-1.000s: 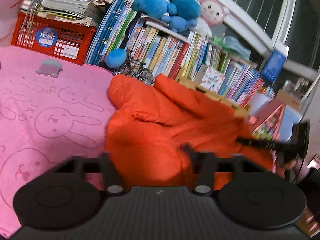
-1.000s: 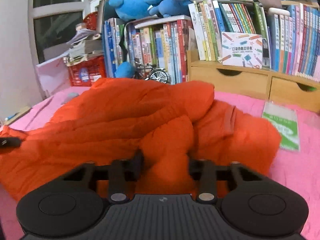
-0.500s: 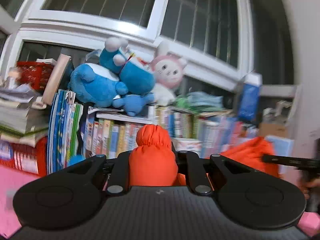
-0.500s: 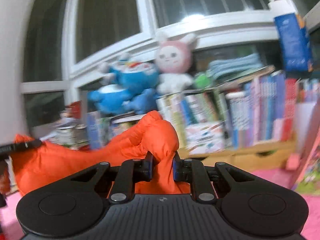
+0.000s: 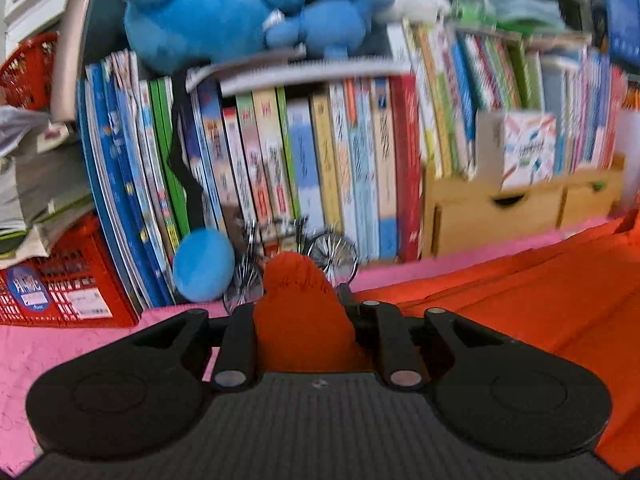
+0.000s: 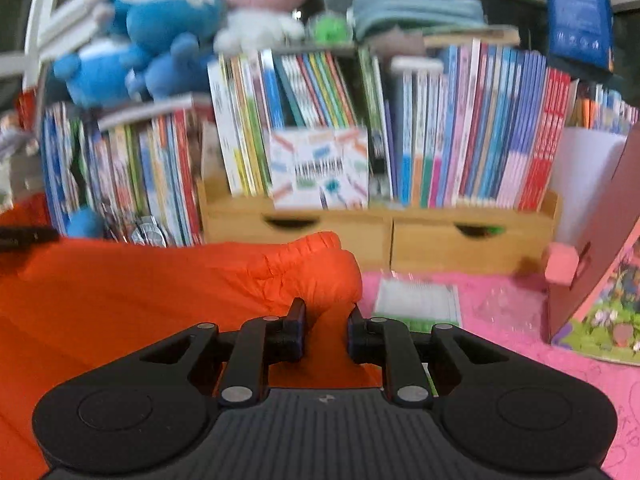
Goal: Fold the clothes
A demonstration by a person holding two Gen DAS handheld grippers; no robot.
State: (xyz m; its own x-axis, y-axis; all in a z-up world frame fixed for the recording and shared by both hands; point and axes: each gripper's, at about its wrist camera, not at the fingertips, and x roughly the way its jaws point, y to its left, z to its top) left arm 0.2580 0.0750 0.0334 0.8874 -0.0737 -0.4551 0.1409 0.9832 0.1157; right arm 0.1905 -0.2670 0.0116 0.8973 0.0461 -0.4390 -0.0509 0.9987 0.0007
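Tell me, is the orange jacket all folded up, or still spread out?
Spread out. The orange jacket stretches wide over the pink blanket, one bunch pinched in the left gripper, another in the right gripper.

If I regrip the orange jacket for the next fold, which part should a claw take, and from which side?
Judging from its pose, take the orange jacket at the bunched edge that the right claw already pinches, coming in low from the near side. That puffy ridge stands proud of the pink mat; the flat spread offers no lip.
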